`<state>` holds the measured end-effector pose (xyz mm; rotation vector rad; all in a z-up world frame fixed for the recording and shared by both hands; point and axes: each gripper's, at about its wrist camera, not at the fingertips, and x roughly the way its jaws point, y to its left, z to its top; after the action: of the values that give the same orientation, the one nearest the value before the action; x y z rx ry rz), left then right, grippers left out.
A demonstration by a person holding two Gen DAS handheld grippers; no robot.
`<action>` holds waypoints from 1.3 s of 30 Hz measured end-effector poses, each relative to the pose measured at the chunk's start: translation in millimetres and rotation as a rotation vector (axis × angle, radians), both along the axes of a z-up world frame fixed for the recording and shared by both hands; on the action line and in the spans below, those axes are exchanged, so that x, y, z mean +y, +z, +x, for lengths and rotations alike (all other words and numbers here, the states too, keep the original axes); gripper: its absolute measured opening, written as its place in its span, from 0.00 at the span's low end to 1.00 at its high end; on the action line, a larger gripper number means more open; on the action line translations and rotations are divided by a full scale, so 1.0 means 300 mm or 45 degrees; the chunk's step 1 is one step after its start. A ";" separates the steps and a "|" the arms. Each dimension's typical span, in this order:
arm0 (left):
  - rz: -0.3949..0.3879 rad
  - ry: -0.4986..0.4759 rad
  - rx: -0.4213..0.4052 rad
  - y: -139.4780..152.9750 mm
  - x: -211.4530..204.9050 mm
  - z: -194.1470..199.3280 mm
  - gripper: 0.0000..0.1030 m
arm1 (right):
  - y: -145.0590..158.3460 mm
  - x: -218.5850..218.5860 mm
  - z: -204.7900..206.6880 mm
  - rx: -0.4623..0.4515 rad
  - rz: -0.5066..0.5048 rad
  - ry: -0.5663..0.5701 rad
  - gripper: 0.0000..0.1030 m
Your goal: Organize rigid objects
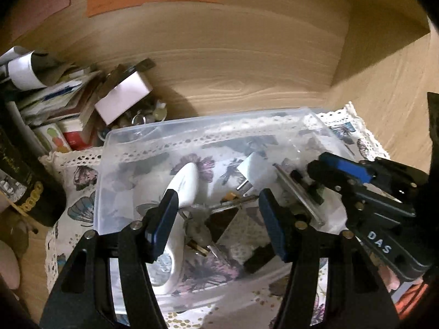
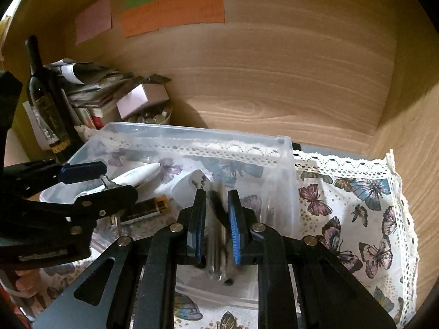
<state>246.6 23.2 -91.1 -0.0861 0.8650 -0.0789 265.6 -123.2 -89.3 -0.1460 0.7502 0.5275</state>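
Note:
A clear plastic box (image 1: pixel 192 126) stands on a butterfly-print cloth. Inside lie a white pen-shaped device (image 1: pixel 183 189), a bunch of keys (image 1: pixel 197 213), a white plug (image 1: pixel 255 170) and a battery (image 2: pixel 148 208). My left gripper (image 1: pixel 218 219) hangs open over the keys and the white device, with its pads touching nothing. My right gripper (image 2: pixel 216 219) is over the box's right side. Its pads sit close on both sides of a long metal tool (image 2: pixel 216 246), which looks blurred. From the left wrist view the tool (image 1: pixel 299 194) slants down into the box beside the right gripper (image 1: pixel 315 170).
A dark wine bottle (image 2: pixel 41 96) stands at the left, next to a stack of papers (image 1: pixel 55 96) and a pink box (image 2: pixel 142 97). Wooden walls close in the back and right. Coloured notes (image 2: pixel 172 11) stick to the back wall. Lace-edged cloth (image 2: pixel 356 205) lies to the right of the box.

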 end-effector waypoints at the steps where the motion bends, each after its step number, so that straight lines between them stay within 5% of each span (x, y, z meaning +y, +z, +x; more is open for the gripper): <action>1: -0.004 0.001 0.001 -0.002 0.005 0.001 0.58 | 0.002 -0.001 -0.001 -0.004 0.000 -0.002 0.21; 8: -0.025 -0.006 -0.078 0.084 0.019 -0.058 0.64 | 0.075 -0.017 -0.053 -0.097 0.026 -0.006 0.35; 14: 0.026 0.019 -0.262 0.216 0.024 -0.187 0.76 | 0.203 -0.047 -0.174 -0.238 0.106 0.020 0.53; 21: 0.068 0.064 -0.480 0.351 0.026 -0.369 0.98 | 0.336 -0.112 -0.355 -0.399 0.220 0.004 0.83; 25: 0.072 0.072 -0.551 0.397 0.027 -0.465 1.00 | 0.380 -0.153 -0.457 -0.483 0.278 -0.021 0.98; 39: 0.066 0.068 -0.675 0.441 0.002 -0.663 1.00 | 0.393 -0.213 -0.600 -0.519 0.334 -0.062 1.00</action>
<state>47.6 23.8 41.3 -0.0361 0.3347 -0.0260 85.7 -187.2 28.6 0.0104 0.2828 0.5243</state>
